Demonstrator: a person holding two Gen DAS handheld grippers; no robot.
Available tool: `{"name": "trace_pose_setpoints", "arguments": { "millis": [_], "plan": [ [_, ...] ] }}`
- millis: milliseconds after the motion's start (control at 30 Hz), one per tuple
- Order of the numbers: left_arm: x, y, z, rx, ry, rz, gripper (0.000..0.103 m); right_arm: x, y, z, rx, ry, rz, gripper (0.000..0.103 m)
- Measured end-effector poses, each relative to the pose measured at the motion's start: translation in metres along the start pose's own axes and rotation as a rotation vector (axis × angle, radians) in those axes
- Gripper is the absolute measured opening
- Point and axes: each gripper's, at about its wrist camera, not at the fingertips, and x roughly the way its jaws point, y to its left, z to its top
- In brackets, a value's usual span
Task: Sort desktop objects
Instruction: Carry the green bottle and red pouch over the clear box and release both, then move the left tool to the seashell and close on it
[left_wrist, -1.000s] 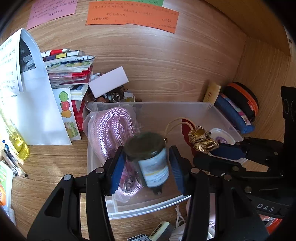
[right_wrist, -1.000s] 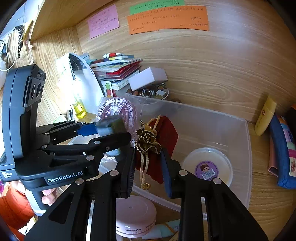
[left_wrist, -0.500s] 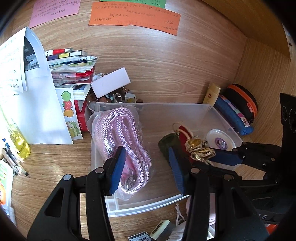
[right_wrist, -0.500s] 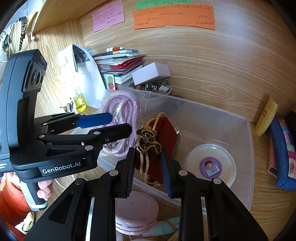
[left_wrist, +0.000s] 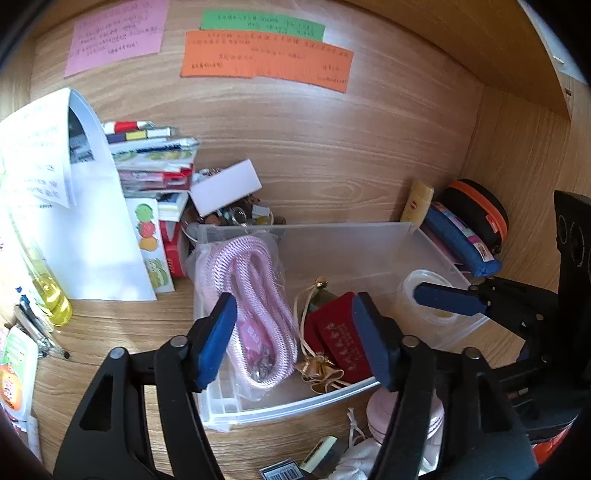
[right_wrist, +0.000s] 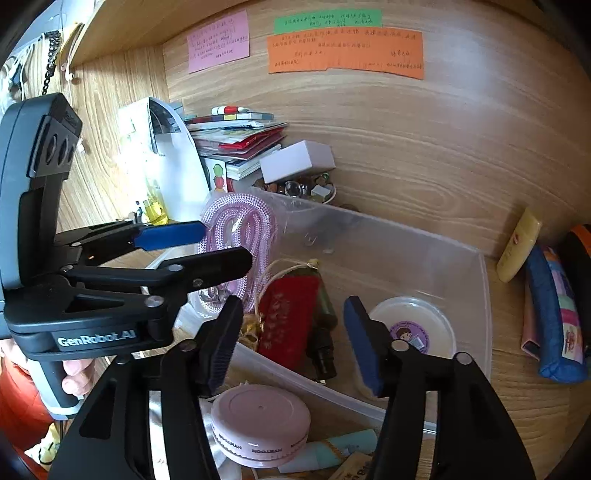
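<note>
Now both grippers, left gripper (left_wrist: 295, 339) and right gripper (right_wrist: 291, 341), wide over bin (left_wrist: 369, 243).

Bare bin floor (left_wrist: 354, 258) behind red pouch (left_wrist: 341, 336).

Bright daylight, sharp, fisheye-warped edges

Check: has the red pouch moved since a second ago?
Yes. The red pouch left the right hand-held gripper and now lies flat on the clear bin's floor beside the dark bottle.
</note>
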Motion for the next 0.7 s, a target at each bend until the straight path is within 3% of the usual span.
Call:
{"name": "trace_pose_setpoints", "arguments": {
  "millis": [233, 300, 700],
  "plan": [
    [-0.01, 0.006, 0.002, -0.001, -0.04, 0.031, 0.085, -0.01, 0.002, 0.001, -0.032, -0.04, -0.054, 0.081],
    [-0.013, 0.007, 0.002, 0.004, -0.049, 0.039, 0.095, -0.012, 0.001, 0.0, -0.037, -0.044, -0.06, 0.082],
    [-0.022, 0.007, 0.0, -0.032, -0.032, 0.061, 0.099, -0.046, -0.005, -0.01, -0.028, -0.071, -0.083, 0.083]
  ]
}}
